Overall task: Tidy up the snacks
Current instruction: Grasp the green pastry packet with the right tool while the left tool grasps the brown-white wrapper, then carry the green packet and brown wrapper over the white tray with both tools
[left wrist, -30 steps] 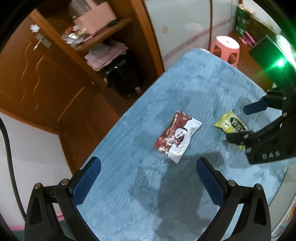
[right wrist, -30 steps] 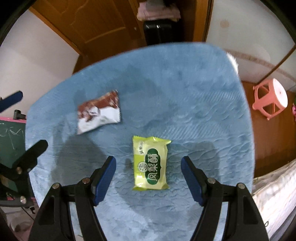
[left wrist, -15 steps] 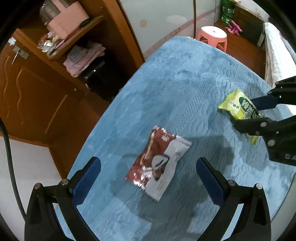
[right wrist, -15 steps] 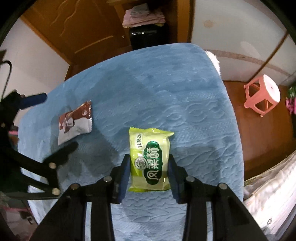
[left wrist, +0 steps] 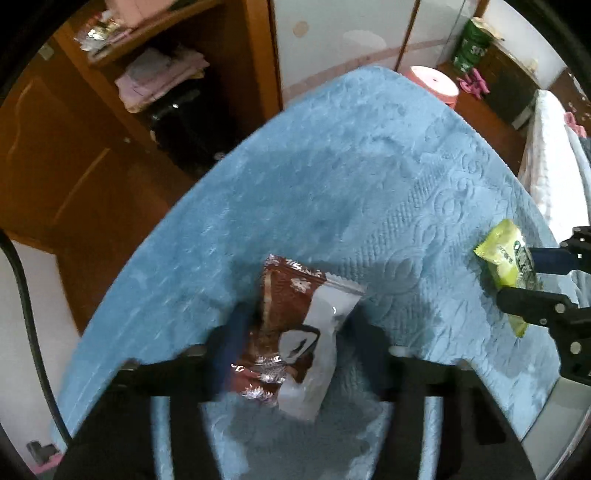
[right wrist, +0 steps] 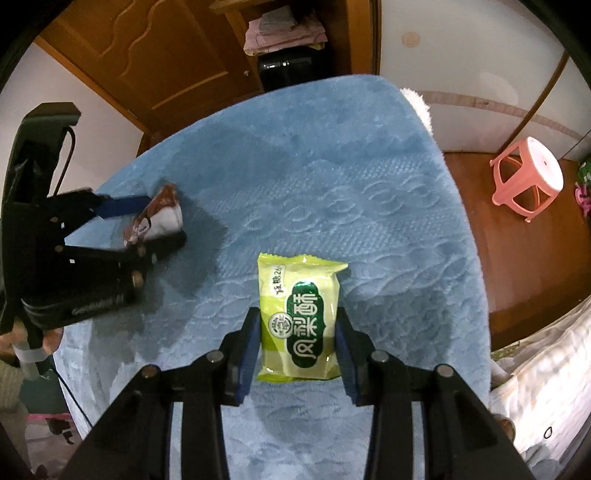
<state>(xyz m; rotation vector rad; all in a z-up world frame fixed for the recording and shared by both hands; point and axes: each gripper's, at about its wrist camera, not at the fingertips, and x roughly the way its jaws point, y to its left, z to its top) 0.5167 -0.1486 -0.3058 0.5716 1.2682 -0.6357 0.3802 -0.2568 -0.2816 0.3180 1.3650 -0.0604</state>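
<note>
The brown-and-white snack packet (left wrist: 295, 332) lay near the left edge of the blue quilted cloth (left wrist: 369, 177) covering the table, and the left gripper (left wrist: 295, 343) was right on it, its jaws closing with the packet between them. The blue pads (left wrist: 231, 343) were blurred there, so whether they pressed the wrapper yet was hard to call from that view; from the right wrist camera the packet (right wrist: 162, 218) sat wedged between the left gripper's (right wrist: 162, 225) two fingers, crumpled at the near end. Well apart to the right, the yellow-green pineapple cake packet (right wrist: 301, 317) lay flat on the cloth (right wrist: 332, 166), label up, and the right gripper (right wrist: 299, 347) had it pinched across its width, both pads tight against the wrapper's long edges. From the left camera that same packet (left wrist: 508, 258) showed at the cloth's right side between the right gripper's (left wrist: 524, 273) dark fingers. Beyond the table stood a pink plastic stool (right wrist: 528, 177) on the wooden floor, a wooden cabinet (right wrist: 155, 55) with folded cloths (right wrist: 284, 33) on a shelf, and a black box (right wrist: 291, 70) below them.
</note>
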